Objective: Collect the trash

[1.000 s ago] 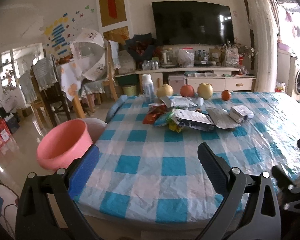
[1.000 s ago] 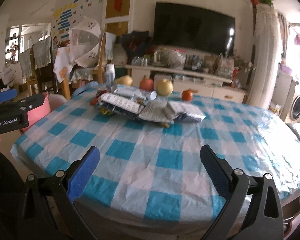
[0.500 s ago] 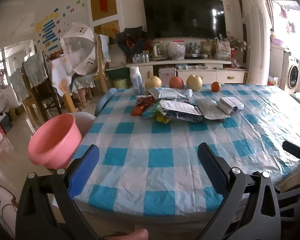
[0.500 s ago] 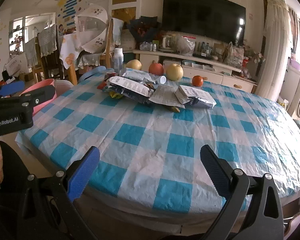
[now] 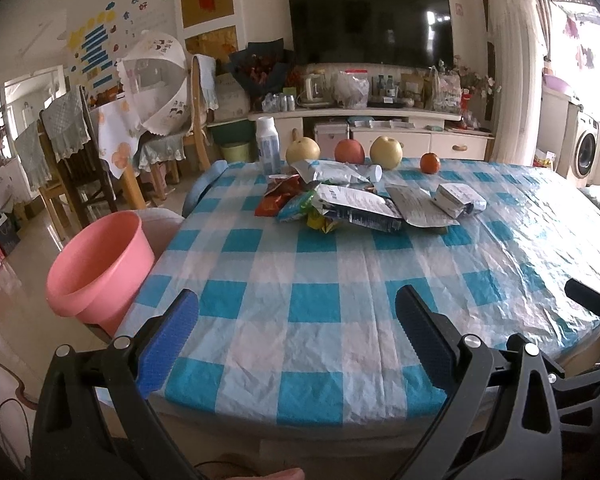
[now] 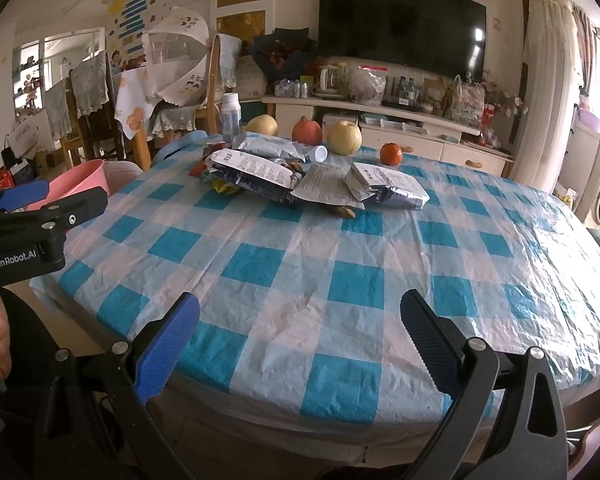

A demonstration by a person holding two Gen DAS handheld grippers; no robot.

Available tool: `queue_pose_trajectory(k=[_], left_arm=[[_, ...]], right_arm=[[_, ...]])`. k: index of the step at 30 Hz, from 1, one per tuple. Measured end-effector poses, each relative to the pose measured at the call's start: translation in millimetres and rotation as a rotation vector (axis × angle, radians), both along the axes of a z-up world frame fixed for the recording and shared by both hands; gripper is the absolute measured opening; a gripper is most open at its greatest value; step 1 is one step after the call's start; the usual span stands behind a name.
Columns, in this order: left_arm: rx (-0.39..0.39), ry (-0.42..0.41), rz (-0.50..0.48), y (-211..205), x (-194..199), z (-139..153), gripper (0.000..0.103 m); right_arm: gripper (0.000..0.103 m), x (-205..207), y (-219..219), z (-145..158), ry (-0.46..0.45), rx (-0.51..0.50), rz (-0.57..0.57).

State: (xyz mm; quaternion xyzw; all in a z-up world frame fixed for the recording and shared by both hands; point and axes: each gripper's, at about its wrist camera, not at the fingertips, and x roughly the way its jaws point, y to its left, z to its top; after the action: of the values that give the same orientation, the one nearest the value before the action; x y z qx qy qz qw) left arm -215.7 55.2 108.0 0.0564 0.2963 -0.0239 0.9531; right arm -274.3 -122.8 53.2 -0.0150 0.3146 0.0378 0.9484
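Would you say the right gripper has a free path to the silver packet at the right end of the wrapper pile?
Probably yes: the right gripper is open and only bare tablecloth lies before the silver packet.

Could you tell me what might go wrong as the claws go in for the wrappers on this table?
1. The wrappers overlap in a loose pile, so a claw may lift one and drag others off.
2. The fruit and the white bottle stand just behind the pile; a long reach could knock them rolling.
3. The pink basin sits off the table's left edge, so carried trash could drop short, onto the floor.
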Motion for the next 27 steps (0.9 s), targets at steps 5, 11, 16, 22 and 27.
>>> queue_pose_trajectory(k=[5,11,16,22,27], left_arm=[[-0.002,-0.001,-0.001,-0.2,-0.1,0.1,0.099],[0.002,0.000,-0.001,-0.6,-0.1,0.5,0.099],[0.003,0.000,-0.002,-0.2,-1.0,-2.3,0.099],[0.009,0.009,-0.001,-0.9,-0.9,-1.9,0.099],[0.009,0.009,0.000,-1.3,-0.9,-1.6,0.099]], right_arm=[[0.099,0.9,0.4,-2.5,0.004,0.000,0.000],[0.099,1.3,0.2,-4.1,0.006,0.001,0.000],[0.099,1.8,0.2,-3.4,0.006,0.000,0.000],[0.099,2.0,-0.2,-3.1,0.006,0.001,0.001],[0.099,1.7,-0.6,-3.3,0.005,0.000,0.001]])
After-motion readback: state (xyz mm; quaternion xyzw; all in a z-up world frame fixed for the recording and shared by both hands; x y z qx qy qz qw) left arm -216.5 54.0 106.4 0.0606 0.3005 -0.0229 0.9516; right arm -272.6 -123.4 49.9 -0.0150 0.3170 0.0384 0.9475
